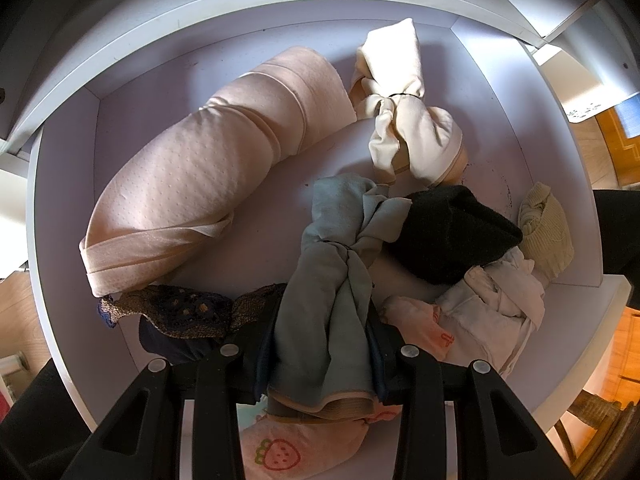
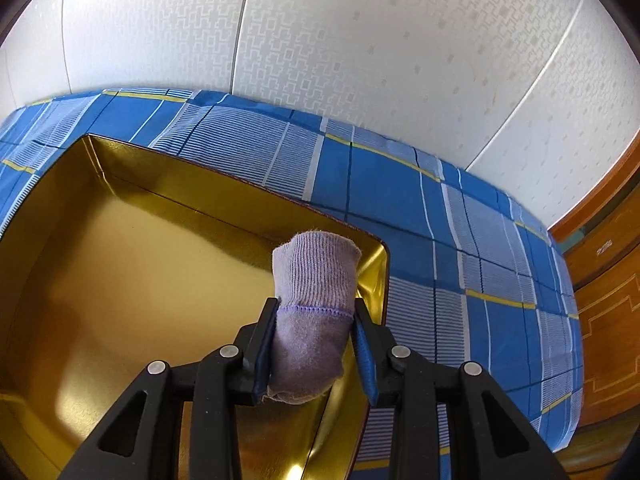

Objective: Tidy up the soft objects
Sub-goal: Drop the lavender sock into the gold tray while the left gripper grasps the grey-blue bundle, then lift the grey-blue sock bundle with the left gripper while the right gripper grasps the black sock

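Both the left gripper and right gripper had black plastic linkage arms, round silver rivets, and blue pads lining the fingers.

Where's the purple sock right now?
Right wrist view: the purple sock sits between the right gripper fingers, over the gold tin near its right corner, on the blue plaid bedsheet.

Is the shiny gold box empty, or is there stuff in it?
Empty, as far as shows. The gold box has a bare floor; the purple sock sits in the right tool above its corner, not yet dropped in.
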`<state>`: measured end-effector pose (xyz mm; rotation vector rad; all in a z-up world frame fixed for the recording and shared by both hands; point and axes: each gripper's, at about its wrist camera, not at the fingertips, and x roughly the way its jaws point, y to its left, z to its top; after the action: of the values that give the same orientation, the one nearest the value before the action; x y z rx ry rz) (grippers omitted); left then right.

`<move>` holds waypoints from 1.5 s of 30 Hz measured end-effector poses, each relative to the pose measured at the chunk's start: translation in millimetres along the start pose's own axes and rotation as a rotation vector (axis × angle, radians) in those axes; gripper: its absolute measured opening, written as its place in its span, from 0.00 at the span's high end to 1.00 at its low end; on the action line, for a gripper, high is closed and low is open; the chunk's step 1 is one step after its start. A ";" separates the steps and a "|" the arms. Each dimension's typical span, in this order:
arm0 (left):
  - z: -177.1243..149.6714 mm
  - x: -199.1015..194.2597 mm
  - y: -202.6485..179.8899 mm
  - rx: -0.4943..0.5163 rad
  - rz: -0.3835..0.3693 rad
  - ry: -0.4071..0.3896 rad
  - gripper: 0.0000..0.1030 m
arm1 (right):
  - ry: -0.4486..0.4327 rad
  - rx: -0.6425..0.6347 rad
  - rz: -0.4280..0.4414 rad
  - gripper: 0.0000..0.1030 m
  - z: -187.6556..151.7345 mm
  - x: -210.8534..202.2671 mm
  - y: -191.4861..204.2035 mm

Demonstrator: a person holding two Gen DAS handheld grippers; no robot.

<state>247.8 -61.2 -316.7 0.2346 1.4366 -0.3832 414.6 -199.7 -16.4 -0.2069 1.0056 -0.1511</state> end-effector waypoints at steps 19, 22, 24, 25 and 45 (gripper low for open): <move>-0.1 0.0 1.1 -0.008 0.002 -0.002 0.62 | -0.139 0.192 0.100 0.58 -26.8 -35.6 -51.1; -0.3 -0.1 0.8 -0.008 0.002 -0.004 0.62 | -0.171 0.226 0.134 0.58 -46.5 -48.9 -58.8; -0.3 -0.3 0.6 -0.010 0.004 -0.009 0.62 | -0.184 0.260 0.174 0.58 -65.3 -58.6 -64.6; -0.4 -0.5 0.7 -0.010 0.003 -0.010 0.62 | -0.191 0.270 0.197 0.58 -76.0 -64.2 -66.8; -10.3 -6.5 26.7 -0.107 -0.047 -0.055 0.74 | -0.073 0.122 0.451 0.58 -288.4 -78.5 -3.7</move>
<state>248.4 -32.0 -313.5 0.1030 1.4053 -0.3468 128.3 -215.4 -100.7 0.1273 0.9441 0.2052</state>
